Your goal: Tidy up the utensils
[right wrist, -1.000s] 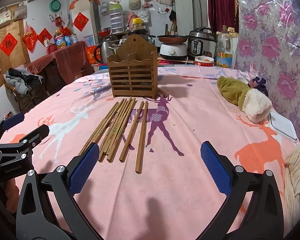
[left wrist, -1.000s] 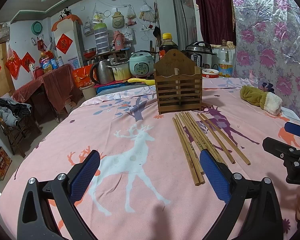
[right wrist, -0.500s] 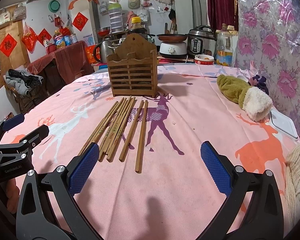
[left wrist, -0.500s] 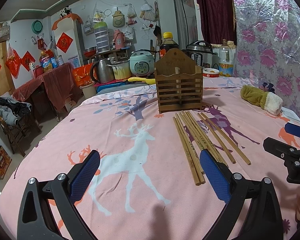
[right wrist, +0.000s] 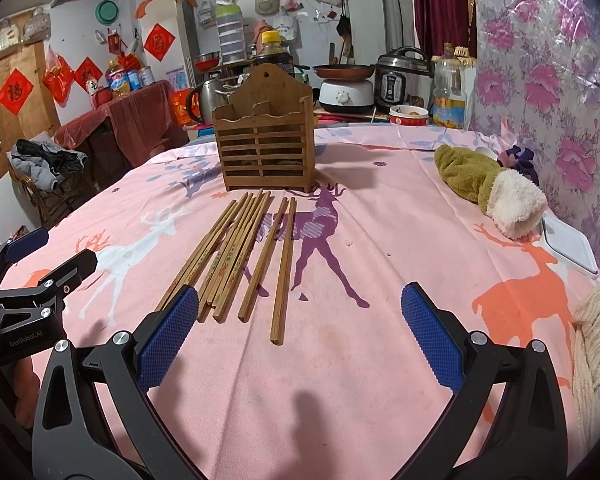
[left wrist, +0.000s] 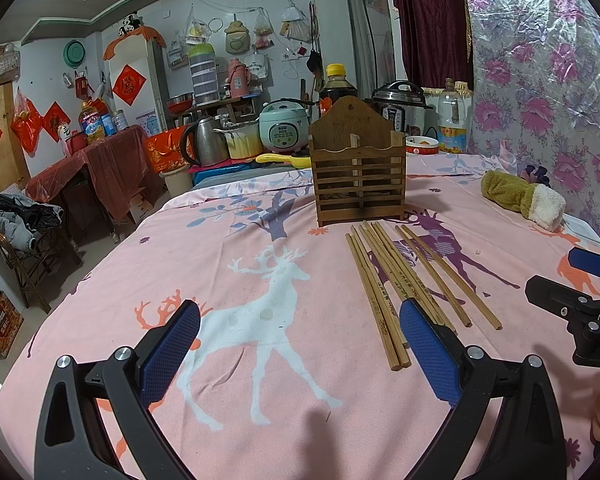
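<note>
From the left wrist view, the left gripper hangs over the pink deer-print tablecloth with its jaws spread wide and nothing between them. The slatted wooden holder stands upright farther back on the cloth. Just in front of the holder lie the chopsticks, fanned out flat with their far tips close to its base. The nearest ends of the bundle pass just beside the left gripper's right-hand blue pad; whether pad and wood touch is hard to tell from this angle. To the right of the holder, near the floral wall covering, lies a green and white plush toy. Behind the holder sit a rice cooker and a steel kettle.

From the right wrist view, the right gripper is likewise spread open and empty above the cloth. The holder stands ahead of it, two open compartments showing at its top. The chopsticks lie in front of the holder, most packed together and two set slightly apart on the side toward the plush toy. Their near ends stop just short of the right gripper's left pad. The left gripper's black frame shows well left of the chopsticks.
</note>
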Demonstrator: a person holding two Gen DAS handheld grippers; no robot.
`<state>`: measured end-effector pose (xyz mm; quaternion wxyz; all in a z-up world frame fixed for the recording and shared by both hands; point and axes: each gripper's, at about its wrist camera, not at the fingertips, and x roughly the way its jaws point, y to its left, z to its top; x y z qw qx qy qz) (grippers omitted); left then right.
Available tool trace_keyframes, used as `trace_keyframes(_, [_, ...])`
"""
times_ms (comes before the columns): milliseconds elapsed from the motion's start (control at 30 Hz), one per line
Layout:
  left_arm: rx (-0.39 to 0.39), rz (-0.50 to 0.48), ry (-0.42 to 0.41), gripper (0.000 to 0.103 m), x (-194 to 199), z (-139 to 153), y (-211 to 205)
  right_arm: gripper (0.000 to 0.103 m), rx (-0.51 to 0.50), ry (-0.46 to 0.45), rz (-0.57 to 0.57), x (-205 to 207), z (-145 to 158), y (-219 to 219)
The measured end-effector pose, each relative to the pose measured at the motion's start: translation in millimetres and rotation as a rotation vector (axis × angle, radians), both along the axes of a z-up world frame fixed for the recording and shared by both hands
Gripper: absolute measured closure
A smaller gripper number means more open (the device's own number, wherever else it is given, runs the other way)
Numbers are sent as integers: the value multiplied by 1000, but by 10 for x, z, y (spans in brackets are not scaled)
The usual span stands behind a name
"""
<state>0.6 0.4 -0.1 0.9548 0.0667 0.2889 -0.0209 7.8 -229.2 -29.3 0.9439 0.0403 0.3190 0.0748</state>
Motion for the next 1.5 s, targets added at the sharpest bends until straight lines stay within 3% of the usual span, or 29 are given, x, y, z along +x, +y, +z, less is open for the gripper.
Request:
trace_keyframes(367, [-6, -4, 16, 5, 38, -101, 9, 6, 7, 8, -1, -72, -28, 42])
trace_keyframes(567, [-101, -10, 173, 5, 188, -148, 83, 6, 38, 14, -8, -79, -49, -1])
trace_keyframes(900, [-90, -78, 249, 5, 340, -296, 107, 6, 156, 69, -40, -147, -38, -70])
trace_keyframes(1033, [-34, -142, 326, 5, 389, -376, 36, 6, 204, 108, -64, -134, -44, -134])
trace_keyframes(1167, [-70, -167, 362, 5, 454, -458, 7, 6, 244, 137, -78, -142, -48, -136])
trace_keyframes(1500, [-55, -147, 490, 6, 593, -626, 40, 6, 273, 178, -79, 61, -54, -358])
